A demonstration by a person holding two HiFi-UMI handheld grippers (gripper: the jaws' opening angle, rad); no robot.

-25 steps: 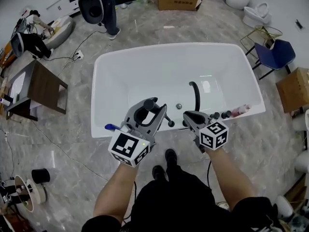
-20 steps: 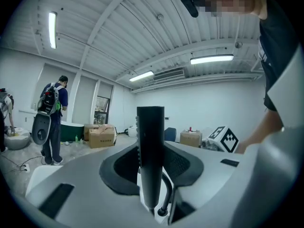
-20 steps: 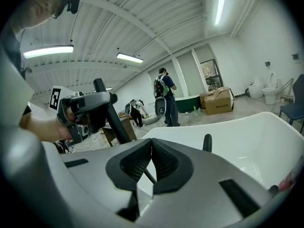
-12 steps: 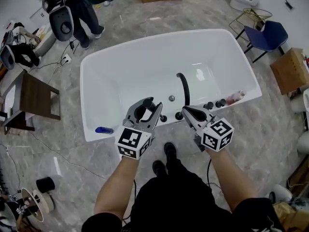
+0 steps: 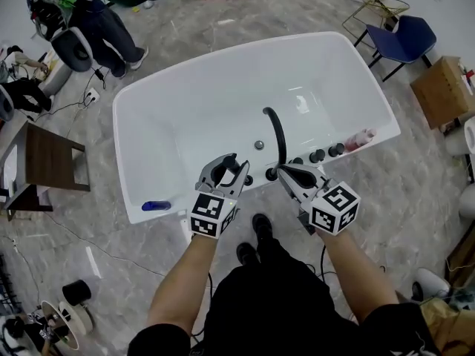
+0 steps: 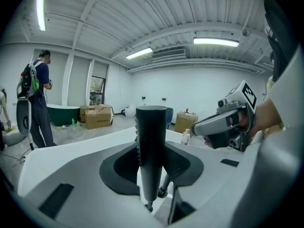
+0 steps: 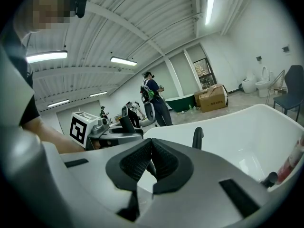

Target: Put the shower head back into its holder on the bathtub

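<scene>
The black shower head (image 5: 220, 171) stands upright with my left gripper (image 5: 225, 168) shut on its handle, just above the white bathtub's near rim (image 5: 185, 212). In the left gripper view the ribbed handle (image 6: 151, 141) fills the gap between the pads of the left gripper (image 6: 151, 172). Small black fittings (image 5: 249, 180) sit on the rim right below. My right gripper (image 5: 285, 173) hovers beside it, at the foot of the black spout (image 5: 276, 130). The right gripper (image 7: 151, 148) has its jaws shut with nothing clearly held.
Black knobs (image 5: 318, 155) and a pink bottle (image 5: 358, 139) line the rim to the right. A blue object (image 5: 156, 205) lies on the rim to the left. A person (image 5: 96, 21), a dark table (image 5: 44, 158), a blue chair (image 5: 407, 39) and boxes surround the tub.
My left gripper has come down with the shower head toward the tub's near rim. The right gripper has stayed near the spout's base.
</scene>
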